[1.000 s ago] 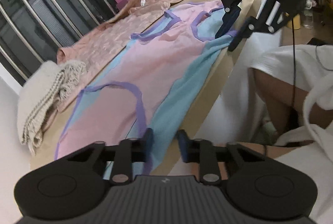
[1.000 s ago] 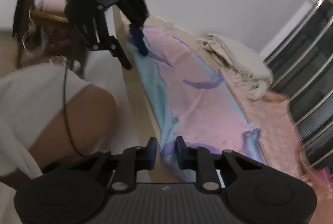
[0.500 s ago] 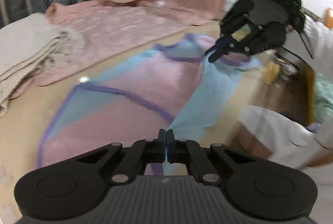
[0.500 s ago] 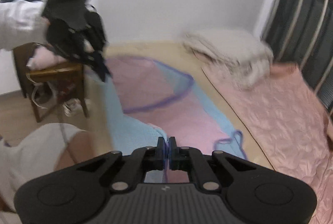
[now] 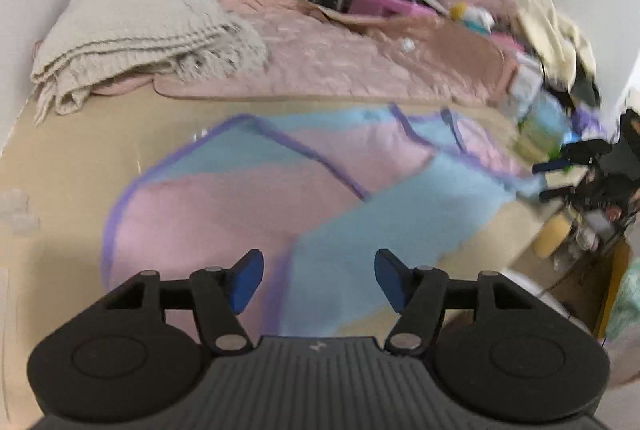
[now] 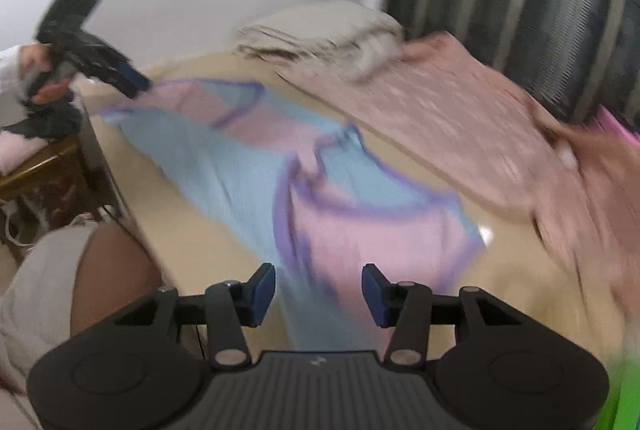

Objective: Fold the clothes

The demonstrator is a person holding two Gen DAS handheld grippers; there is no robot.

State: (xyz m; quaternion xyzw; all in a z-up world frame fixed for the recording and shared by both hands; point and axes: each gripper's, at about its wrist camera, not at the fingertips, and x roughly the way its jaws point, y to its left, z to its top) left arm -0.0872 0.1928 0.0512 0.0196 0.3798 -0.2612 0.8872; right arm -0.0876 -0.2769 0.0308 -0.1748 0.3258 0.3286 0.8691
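A pink and light-blue garment with purple trim (image 5: 280,198) lies spread on the tan table, its near blue edge folded over the pink part. It also shows in the right wrist view (image 6: 328,214). My left gripper (image 5: 316,280) is open and empty just above the garment's near end. My right gripper (image 6: 318,294) is open and empty above the garment's other end. Each gripper appears in the other's view: the right one (image 5: 560,178) at the garment's far corner, the left one (image 6: 132,82) likewise.
A folded beige knit blanket (image 5: 140,34) and a pink quilted cloth (image 5: 340,66) lie along the table's far side by the barred window. Clutter of boxes and clothes (image 5: 520,30) sits at the right end. A wooden chair (image 6: 44,166) stands beside the table.
Both grippers were shut on the garment's near edge half a second ago; they have carried it over onto the garment, opened and let go.
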